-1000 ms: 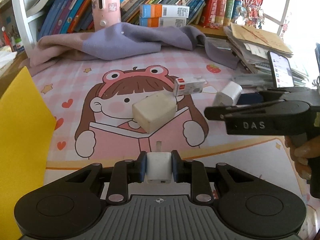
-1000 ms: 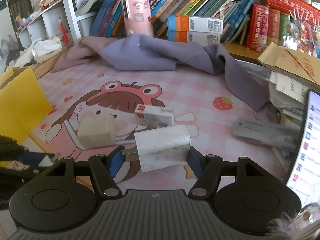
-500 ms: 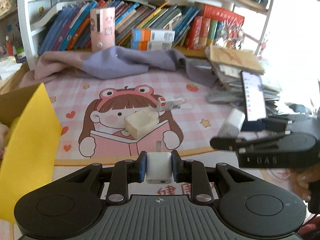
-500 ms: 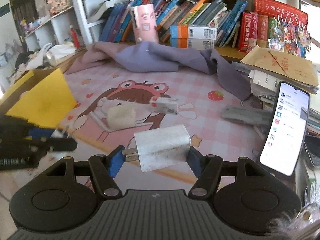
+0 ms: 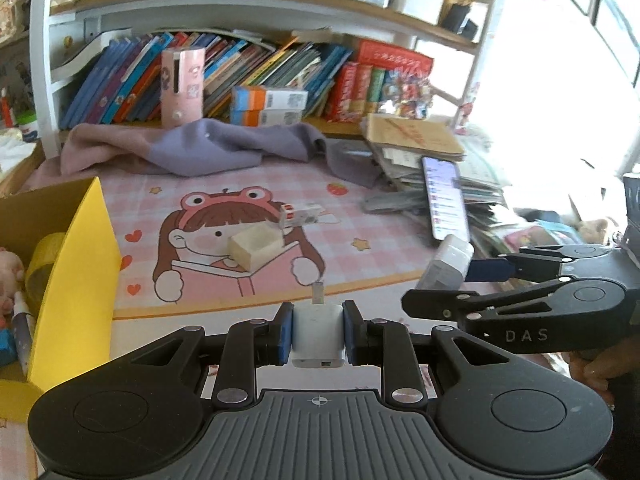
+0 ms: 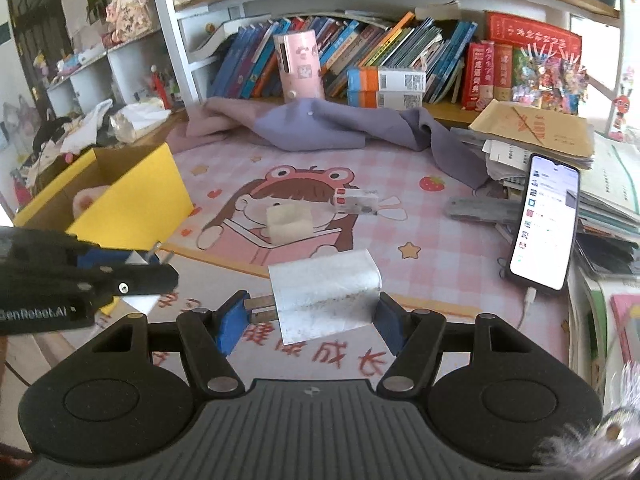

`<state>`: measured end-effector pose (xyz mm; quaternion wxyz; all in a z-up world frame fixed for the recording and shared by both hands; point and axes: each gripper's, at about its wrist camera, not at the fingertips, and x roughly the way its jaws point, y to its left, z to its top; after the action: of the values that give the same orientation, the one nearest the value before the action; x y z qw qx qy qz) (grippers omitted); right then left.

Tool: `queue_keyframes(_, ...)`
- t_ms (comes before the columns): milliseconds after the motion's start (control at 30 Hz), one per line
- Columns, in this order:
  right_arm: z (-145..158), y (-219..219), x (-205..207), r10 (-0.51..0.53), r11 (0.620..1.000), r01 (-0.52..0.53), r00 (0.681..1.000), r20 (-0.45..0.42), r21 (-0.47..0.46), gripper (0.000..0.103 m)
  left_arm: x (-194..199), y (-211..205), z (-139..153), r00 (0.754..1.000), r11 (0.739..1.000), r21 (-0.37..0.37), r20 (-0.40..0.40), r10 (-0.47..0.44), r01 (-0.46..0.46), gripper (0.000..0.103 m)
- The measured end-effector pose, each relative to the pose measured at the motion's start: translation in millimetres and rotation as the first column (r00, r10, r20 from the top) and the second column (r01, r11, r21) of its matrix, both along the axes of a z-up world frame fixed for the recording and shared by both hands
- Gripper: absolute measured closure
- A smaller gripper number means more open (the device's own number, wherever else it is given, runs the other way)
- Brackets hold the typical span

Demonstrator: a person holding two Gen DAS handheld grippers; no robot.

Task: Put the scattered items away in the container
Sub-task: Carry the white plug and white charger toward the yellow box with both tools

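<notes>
Yellow cardboard box (image 5: 76, 276) at the desk's left edge, open at the top, a roll of yellow tape (image 5: 42, 258) and a pink toy (image 5: 10, 270) inside. Left gripper (image 5: 318, 334) raised above the near edge of the pink cartoon desk mat (image 5: 240, 184), clamped on a small white charger (image 5: 318, 336); long axis running away from the camera, prongs (image 5: 317, 294) pointing forward toward the mat's middle. On the mat's centre, a cream block (image 5: 256, 248), and just beyond it toward the right a small red-and-white box (image 5: 302, 214) lying flat. Right gripper (image 6: 310, 310) nearer the desk's right edge, pinching a larger white charger (image 6: 326, 294) endwise: long axis crosswise between the blue pads, prongs (image 6: 260, 308) pointing left against the left pad. Lit phone (image 6: 546, 220) leaning on the paper stack (image 6: 536, 132) at the right edge.
</notes>
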<state>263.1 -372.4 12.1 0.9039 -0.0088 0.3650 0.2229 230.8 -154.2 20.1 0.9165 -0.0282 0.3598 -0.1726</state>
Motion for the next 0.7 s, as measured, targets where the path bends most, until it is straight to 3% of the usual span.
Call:
queue_keyframes(333,19.4,29.9,-52.7,-0.072,0.997,0.074,0.995,0.071,-0.027,0.039,-40.0,32.8,9.3,0.997,0.998,-0.026,0.056,-0.062,0.063,0.079)
queue_keyframes(700,22.7,64.6,-111.5,-0.099,0.993,0.104,0.992,0.078,-0.06,0.039,-88.3,70.8,7.1,0.995,0.996,-0.049,0.067,-0.073,0.077,0.079)
